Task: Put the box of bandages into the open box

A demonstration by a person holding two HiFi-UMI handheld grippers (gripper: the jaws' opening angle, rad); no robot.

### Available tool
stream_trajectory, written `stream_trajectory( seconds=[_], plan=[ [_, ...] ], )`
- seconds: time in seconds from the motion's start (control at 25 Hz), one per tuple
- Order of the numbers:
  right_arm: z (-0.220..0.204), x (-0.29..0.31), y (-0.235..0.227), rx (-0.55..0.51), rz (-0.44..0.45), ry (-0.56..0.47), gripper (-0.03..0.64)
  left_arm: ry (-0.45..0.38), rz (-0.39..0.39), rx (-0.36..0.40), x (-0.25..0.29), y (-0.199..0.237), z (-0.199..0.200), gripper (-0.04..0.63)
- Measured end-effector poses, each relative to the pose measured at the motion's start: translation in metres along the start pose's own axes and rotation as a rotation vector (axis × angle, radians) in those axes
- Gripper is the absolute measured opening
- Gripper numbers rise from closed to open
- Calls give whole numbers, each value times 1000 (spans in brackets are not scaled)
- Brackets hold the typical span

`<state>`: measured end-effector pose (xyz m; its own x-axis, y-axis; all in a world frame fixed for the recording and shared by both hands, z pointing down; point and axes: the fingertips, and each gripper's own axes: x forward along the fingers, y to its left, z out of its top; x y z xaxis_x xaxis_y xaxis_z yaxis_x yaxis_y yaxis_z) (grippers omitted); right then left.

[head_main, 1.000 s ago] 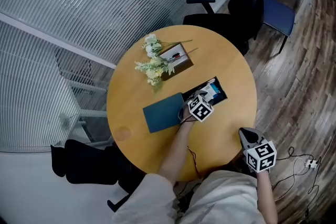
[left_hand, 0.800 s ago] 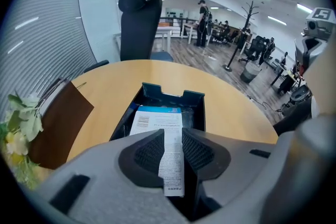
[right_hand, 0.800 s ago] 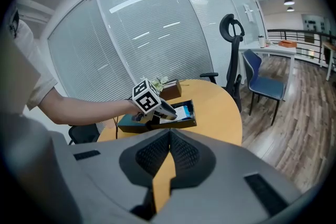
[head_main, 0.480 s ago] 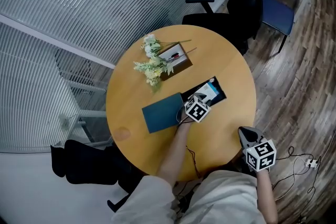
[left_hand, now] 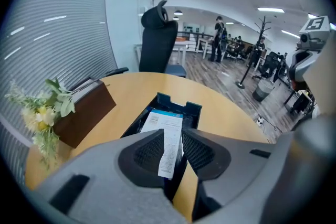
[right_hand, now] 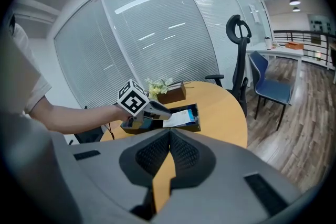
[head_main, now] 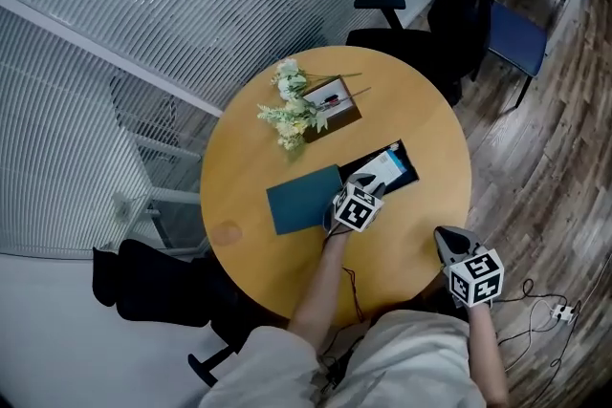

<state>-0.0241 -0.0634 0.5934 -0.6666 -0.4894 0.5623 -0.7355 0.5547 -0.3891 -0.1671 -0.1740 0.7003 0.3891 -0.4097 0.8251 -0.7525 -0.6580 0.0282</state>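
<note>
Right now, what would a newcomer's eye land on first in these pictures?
Probably the left claw, closed on the near end of the white bandage box, which lies in the dark open box near the middle of the round table. Next come the teal lid beside that box and the flowers on the table's far side. The right claw hangs shut, off the table's near edge.
</note>
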Motion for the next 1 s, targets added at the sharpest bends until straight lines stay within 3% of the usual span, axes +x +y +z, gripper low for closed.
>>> stream_trajectory(
  seconds=[0.36, 0.68, 0.84, 1.0],
  plan=[
    [9, 5, 12, -66, 60, -11, -2, -146, 97, -255, -62, -16, -26, 106],
    [3, 4, 31, -107, 131, -6, -2, -201, 212, -331, -108, -31, -43, 107],
    [2, 0, 34, -122, 145, -15, -2, -272, 287, -372, -133, -43, -37, 106],
    [4, -1, 37, -80, 144, -50, -2, -315, 317, -415, -151, -56, -34, 106]
  ],
)
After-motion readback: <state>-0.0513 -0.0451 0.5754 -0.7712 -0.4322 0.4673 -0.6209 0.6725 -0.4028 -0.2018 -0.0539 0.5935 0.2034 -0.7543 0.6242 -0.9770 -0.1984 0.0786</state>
